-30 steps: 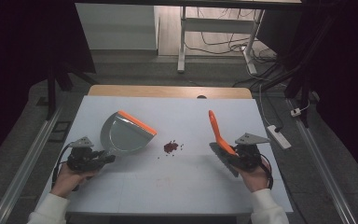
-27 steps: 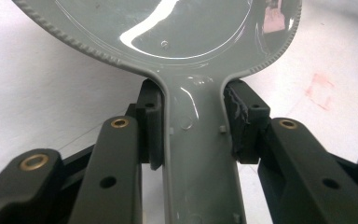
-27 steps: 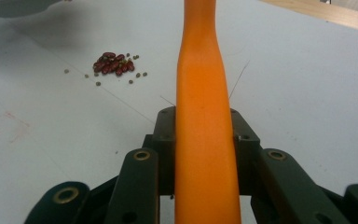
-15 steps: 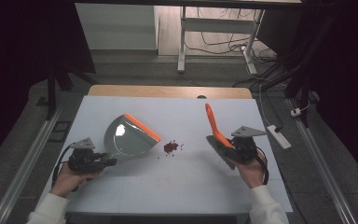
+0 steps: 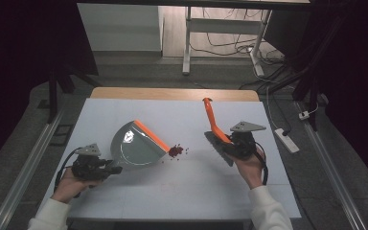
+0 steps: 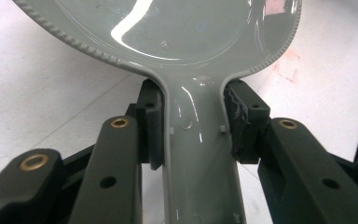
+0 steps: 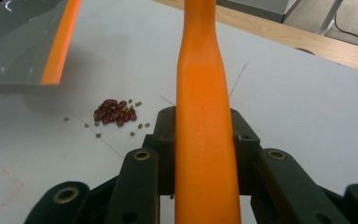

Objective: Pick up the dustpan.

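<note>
- Out ahead of both grippers sits a small heap of dark red beans (image 5: 175,151) on the white table (image 5: 182,191), a few paler specks scattered round it
- Nothing lies between the beans and the dustpan's orange lip (image 5: 154,136); that edge sits just beside the heap, on its left in the high view
- Past the table's far edge: a wooden strip, a stand's metal legs (image 5: 187,43), cables on the floor
- Left gripper (image 6: 193,128) low at the near left, its jaws clamped on the neck of the grey dustpan (image 5: 134,146), pads pressed to both sides of the handle
- The pan stretches forward and inward from that gripper
- Left hand (image 5: 69,184) comes in from the bottom, forearm angled slightly inward
- Right gripper (image 7: 205,130) is closed tight on the orange handle of the brush (image 5: 214,127), which rises up and away from it, bristles down near the jaws
- From the right gripper, the beans lie ahead and to its left, apart from the brush
- Right hand (image 5: 250,165) grips from underneath
</note>
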Tool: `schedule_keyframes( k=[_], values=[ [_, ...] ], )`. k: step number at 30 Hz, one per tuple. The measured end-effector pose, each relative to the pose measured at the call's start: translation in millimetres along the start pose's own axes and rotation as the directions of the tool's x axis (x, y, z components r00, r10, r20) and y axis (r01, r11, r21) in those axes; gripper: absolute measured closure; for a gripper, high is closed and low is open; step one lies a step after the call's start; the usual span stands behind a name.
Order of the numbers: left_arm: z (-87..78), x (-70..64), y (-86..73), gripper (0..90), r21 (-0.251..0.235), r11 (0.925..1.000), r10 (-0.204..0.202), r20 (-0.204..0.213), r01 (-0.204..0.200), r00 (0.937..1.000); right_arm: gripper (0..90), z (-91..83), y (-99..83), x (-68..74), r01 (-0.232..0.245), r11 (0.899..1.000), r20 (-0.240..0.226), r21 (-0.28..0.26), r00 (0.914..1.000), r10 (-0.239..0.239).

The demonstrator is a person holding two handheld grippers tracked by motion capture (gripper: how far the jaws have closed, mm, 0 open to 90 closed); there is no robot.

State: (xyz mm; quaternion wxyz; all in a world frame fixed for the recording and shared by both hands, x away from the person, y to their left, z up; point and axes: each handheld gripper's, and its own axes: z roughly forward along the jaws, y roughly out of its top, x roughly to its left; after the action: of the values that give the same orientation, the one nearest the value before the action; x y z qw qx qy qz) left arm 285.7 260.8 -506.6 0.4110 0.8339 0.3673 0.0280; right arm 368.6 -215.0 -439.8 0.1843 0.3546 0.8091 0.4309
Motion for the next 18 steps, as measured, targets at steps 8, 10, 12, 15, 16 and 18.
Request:
schedule_keyframes(
  k=[8,10,12,15,16,18],
  values=[
    [1.8,-4.4,1.2,61.7,0.028,0.9988,0.04,0.035,-0.041,0.9986,70.2,9.5,0.8,0.3,0.004,1.0,-0.003,0.019,1.0,-0.004],
    [2.2,-5.2,1.2,61.7,0.036,0.9983,0.044,0.037,-0.045,0.9983,70.1,11.7,0.9,0.6,0.007,1.0,-0.006,0.022,1.0,-0.007],
    [2.6,-5.8,1.4,61.7,0.042,0.9978,0.049,0.042,-0.051,0.9979,70.2,13.9,1.5,1.3,0.006,1.0,-0.008,0.023,1.0,-0.006],
    [3.9,-6.7,1.5,61.7,0.048,0.9973,0.053,0.045,-0.055,0.9976,70.2,18.1,3.3,2.2,0.006,1.0,-0.014,0.02,0.9999,-0.006],
    [4.4,-6.8,1.5,61.7,0.051,0.9972,0.052,0.047,-0.055,0.9975,70.1,19.8,3.8,2.4,0.007,1.0,-0.017,0.02,0.9998,-0.007],
    [4.7,-6.7,1.5,61.7,0.061,0.9964,0.055,0.05,-0.058,0.9972,70.1,23.6,4.9,3.1,0.005,1.0,-0.02,0.022,0.9998,-0.004]
  ],
)
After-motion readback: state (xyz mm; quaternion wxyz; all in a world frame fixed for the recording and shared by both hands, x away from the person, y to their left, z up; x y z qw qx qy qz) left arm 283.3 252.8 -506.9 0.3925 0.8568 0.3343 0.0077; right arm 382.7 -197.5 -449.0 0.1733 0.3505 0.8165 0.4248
